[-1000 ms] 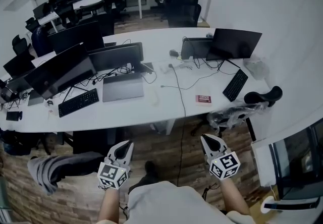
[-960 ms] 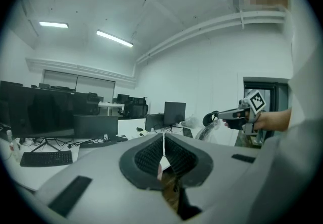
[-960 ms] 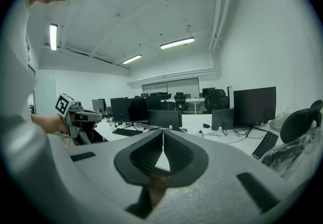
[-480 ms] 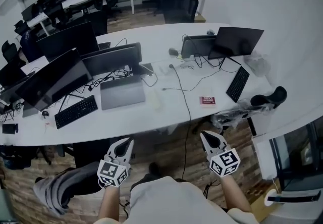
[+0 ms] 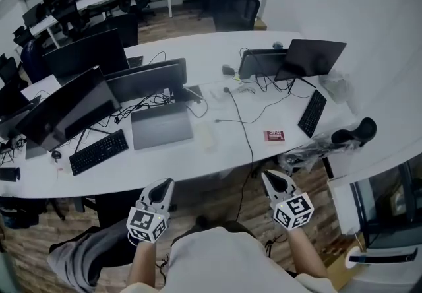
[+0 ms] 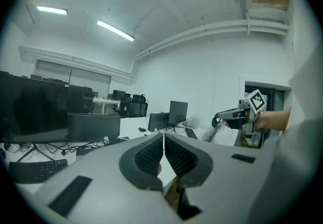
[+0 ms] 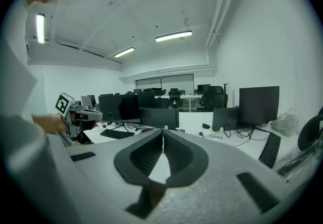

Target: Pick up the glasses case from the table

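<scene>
A pale oblong thing (image 5: 209, 136), which may be the glasses case, lies on the white curved table (image 5: 165, 160) just right of a closed grey laptop (image 5: 161, 125). It is too small and faint to tell for sure. My left gripper (image 5: 165, 184) and right gripper (image 5: 269, 176) hover side by side over the floor, short of the table's front edge. Both are shut with nothing between the pads. Seen from the left gripper view, my left gripper (image 6: 163, 135) has its jaws pressed together. My right gripper (image 7: 162, 130) looks the same in its own view.
Dark monitors (image 5: 66, 103), two black keyboards (image 5: 99, 151) (image 5: 312, 113), a black cable (image 5: 245, 130) and a red card (image 5: 274, 134) are on the table. Black headphones (image 5: 355, 132) and a plastic bag (image 5: 310, 150) lie at its right end. A chair with a grey garment (image 5: 79, 255) stands at lower left.
The table has slid lower and nearer in the head view as both grippers advanced towards its front edge. Both stayed shut and empty.
</scene>
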Action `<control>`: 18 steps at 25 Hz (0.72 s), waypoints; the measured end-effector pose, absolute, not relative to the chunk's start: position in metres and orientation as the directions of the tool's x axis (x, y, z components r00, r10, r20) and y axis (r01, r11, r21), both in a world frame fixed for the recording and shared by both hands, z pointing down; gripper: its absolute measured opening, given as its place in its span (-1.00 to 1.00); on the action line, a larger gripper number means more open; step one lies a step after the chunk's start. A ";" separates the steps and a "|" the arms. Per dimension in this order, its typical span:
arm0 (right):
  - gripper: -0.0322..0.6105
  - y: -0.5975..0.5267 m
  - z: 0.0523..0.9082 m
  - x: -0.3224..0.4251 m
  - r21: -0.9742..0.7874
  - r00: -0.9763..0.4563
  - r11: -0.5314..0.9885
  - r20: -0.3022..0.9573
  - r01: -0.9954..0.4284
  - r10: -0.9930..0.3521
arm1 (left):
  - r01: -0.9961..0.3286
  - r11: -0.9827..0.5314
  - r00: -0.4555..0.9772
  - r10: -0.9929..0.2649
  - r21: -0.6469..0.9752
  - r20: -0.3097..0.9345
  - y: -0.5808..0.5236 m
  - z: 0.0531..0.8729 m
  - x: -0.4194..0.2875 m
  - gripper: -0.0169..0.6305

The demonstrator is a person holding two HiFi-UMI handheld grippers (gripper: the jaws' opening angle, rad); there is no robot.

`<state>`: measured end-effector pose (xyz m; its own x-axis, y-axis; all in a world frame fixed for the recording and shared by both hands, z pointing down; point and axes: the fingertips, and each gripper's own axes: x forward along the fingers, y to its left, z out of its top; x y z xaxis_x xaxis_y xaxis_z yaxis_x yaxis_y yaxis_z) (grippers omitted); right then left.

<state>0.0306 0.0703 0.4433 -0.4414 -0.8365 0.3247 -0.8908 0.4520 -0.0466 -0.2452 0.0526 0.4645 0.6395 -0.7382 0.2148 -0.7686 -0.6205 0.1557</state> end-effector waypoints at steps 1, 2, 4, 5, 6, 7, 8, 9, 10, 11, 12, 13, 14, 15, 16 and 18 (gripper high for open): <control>-0.89 0.068 0.443 0.030 -0.046 -0.439 0.450 0.326 -0.892 -0.837 | -0.768 -0.620 0.640 -0.738 0.157 0.214 0.051 0.465 -0.246 -0.91; -0.89 0.066 0.443 0.030 -0.045 -0.437 0.447 0.326 -0.893 -0.838 | -0.768 -0.620 0.640 -0.738 0.158 0.214 0.049 0.465 -0.246 -0.91; -0.89 0.062 0.443 0.029 -0.045 -0.435 0.447 0.330 -0.894 -0.838 | -0.769 -0.618 0.639 -0.738 0.162 0.218 0.045 0.462 -0.246 -0.91; -0.89 0.060 0.443 0.028 -0.046 -0.436 0.448 0.334 -0.893 -0.836 | -0.771 -0.616 0.637 -0.738 0.164 0.221 0.043 0.460 -0.246 -0.91; -0.89 0.058 0.444 0.028 -0.046 -0.437 0.449 0.337 -0.893 -0.834 | -0.771 -0.615 0.636 -0.738 0.165 0.224 0.042 0.460 -0.246 -0.91; -0.89 0.056 0.444 0.028 -0.048 -0.437 0.449 0.340 -0.892 -0.833 | -0.771 -0.615 0.636 -0.738 0.165 0.225 0.040 0.461 -0.246 -0.91; -0.89 0.053 0.445 0.029 -0.050 -0.438 0.450 0.340 -0.892 -0.832 | -0.771 -0.615 0.637 -0.738 0.164 0.225 0.038 0.463 -0.246 -0.91; -0.89 0.051 0.446 0.030 -0.051 -0.439 0.450 0.340 -0.892 -0.832 | -0.771 -0.615 0.636 -0.738 0.164 0.225 0.036 0.465 -0.246 -0.91; -0.89 0.047 0.447 0.031 -0.051 -0.440 0.451 0.340 -0.891 -0.831 | -0.773 -0.612 0.634 -0.740 0.165 0.227 0.033 0.465 -0.246 -0.91; -0.89 0.043 0.447 0.032 -0.052 -0.443 0.453 0.340 -0.890 -0.830 | -0.776 -0.609 0.631 -0.741 0.166 0.228 0.029 0.464 -0.244 -0.91; -0.89 0.039 0.447 0.033 -0.054 -0.447 0.457 0.340 -0.888 -0.828 | -0.777 -0.608 0.629 -0.743 0.165 0.228 0.025 0.466 -0.243 -0.91; -0.89 0.034 0.447 0.035 -0.055 -0.452 0.462 0.338 -0.885 -0.826 | -0.778 -0.607 0.628 -0.744 0.164 0.228 0.021 0.468 -0.241 -0.91; -0.89 0.029 0.447 0.037 -0.056 -0.457 0.467 0.336 -0.882 -0.823 | -0.780 -0.605 0.626 -0.746 0.162 0.228 0.018 0.470 -0.239 -0.91; -0.89 0.024 0.448 0.039 -0.057 -0.463 0.472 0.335 -0.880 -0.821 | -0.782 -0.602 0.623 -0.748 0.160 0.230 0.013 0.471 -0.236 -0.91; -0.89 0.018 0.449 0.042 -0.059 -0.468 0.477 0.333 -0.877 -0.819 | -0.786 -0.598 0.618 -0.751 0.159 0.230 0.009 0.471 -0.233 -0.91; -0.89 0.007 0.451 0.048 -0.064 -0.481 0.489 0.328 -0.870 -0.813 | -0.794 -0.587 0.608 -0.759 0.159 0.231 0.001 0.471 -0.227 -0.91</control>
